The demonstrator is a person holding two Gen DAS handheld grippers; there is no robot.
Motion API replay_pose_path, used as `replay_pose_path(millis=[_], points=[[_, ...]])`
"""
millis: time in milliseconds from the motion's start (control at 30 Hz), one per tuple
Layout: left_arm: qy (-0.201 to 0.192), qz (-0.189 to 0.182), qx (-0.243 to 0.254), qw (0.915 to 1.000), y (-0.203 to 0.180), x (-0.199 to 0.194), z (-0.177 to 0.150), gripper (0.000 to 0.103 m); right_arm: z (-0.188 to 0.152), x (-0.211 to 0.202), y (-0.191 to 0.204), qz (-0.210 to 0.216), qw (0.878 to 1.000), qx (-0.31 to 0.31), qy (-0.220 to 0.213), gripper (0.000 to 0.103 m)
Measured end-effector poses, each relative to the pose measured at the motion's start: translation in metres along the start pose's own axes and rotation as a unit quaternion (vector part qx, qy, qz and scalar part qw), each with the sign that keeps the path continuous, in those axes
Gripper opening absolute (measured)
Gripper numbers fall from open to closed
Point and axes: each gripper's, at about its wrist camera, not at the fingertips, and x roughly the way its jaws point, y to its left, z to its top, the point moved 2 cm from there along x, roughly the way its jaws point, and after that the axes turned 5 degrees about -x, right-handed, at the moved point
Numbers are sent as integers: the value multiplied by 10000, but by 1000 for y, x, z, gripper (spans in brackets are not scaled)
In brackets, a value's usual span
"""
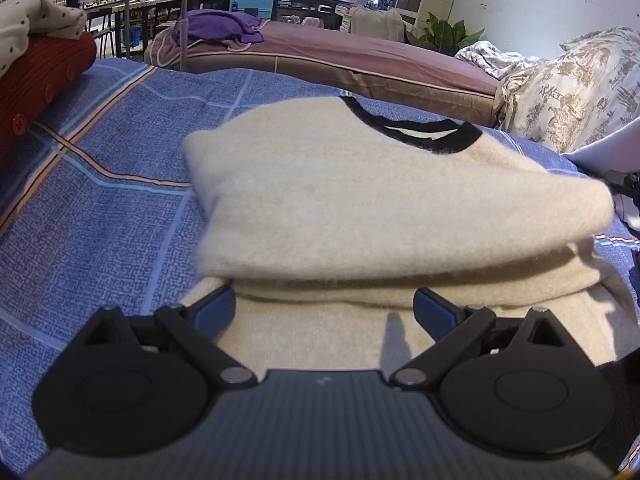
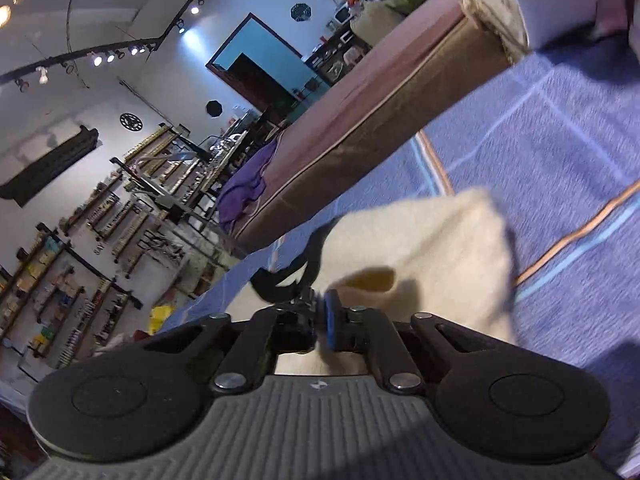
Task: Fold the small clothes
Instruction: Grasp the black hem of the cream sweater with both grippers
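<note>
Status, left gripper [image 1: 324,300]: jaws spread near full width, nothing held; blue pads [image 1: 214,304] resting on or just above the lower layer of the cream sweater [image 1: 360,200], tucked just under the edge of the folded-over upper layer

Status, right gripper [image 2: 320,312]: jaws fully closed, apparently pinching a thin bite of the sweater close to the black neckline trim [image 2: 280,280]; exact amount of knit between the pads not discernible

Location of workpiece: spread on the blue plaid bedsheet [image 1: 100,220], partly folded, neckline at the far side, right-hand portion raised off the sheet and blurred. Well apart at the far left: red buttoned knit [image 1: 36,88], not involved

Judged step: carrying one side across the body of the garment

Failure risks from here:
- Slip of the pinch. Cause: shallow bite near the trim on fluffy knit; expected result, carried layer dropping short and landing crooked
- Drag of the whole garment across the sheet. Cause: no clamp on the left side, pads only resting; expected result, lower layers bunching and the existing fold opening
- Stretching of the neckline. Cause: pull taken through the trim alone
- Trapping of the left pads under the incoming layer. Cause: late withdrawal; expected result, fold disturbed on exit

Before continuing, confirm a firm bite on the right and hold the lower layer down with the left
</note>
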Motion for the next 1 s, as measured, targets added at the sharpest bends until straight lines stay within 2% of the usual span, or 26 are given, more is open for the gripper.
replay_pose_path(millis=[100, 200, 233, 400, 500, 567, 667, 700, 800, 933, 967, 1000], points=[[24, 139, 115, 9998, -1, -9, -5, 100, -8, 15, -9, -332, 9977, -302, 503, 5], [-101, 203, 158, 9996, 3, -32, -10, 101, -22, 11, -15, -316, 9984, 5, 458, 69], [-130, 239, 134, 9995, 6, -39, -12, 102, -28, 10, -15, -307, 9984, 49, 478, 103], [-139, 436, -168, 9988, 41, -76, -23, 102, -55, 8, 1, -295, 9949, -524, 807, 103], [-40, 617, -285, 9977, 59, -86, -33, 99, -65, 4, 2, -374, 9940, -547, 867, 103], [124, 486, -533, 9973, 70, -89, -42, 94, -67, -6, 3, -325, 9945, -533, 841, 103], [305, 97, -980, 9947, 83, -92, -56, 82, -70, -26, 9, -498, 9888, -1113, 862, 103], [358, 56, -1068, 9936, 87, -93, -62, 82, -74, -36, 10, -571, 9846, -1407, 864, 103], [378, 135, -1005, 9941, 86, -97, -71, 81, -86, -62, 6, -768, 9766, -1790, 913, 103], [397, 7, -837, 9957, 78, -103, -71, 81, -105, -84, -9, -905, 9747, -1674, 1174, 103], [415, -22, -789, 9960, 76, -104, -71, 79, -111, -87, -12, -932, 9744, -1643, 1220, 103], [424, -78, -733, 9964, 73, -104, -72, 70, -115, -91, -14, -976, 9740, -1631, 1231, 103]])
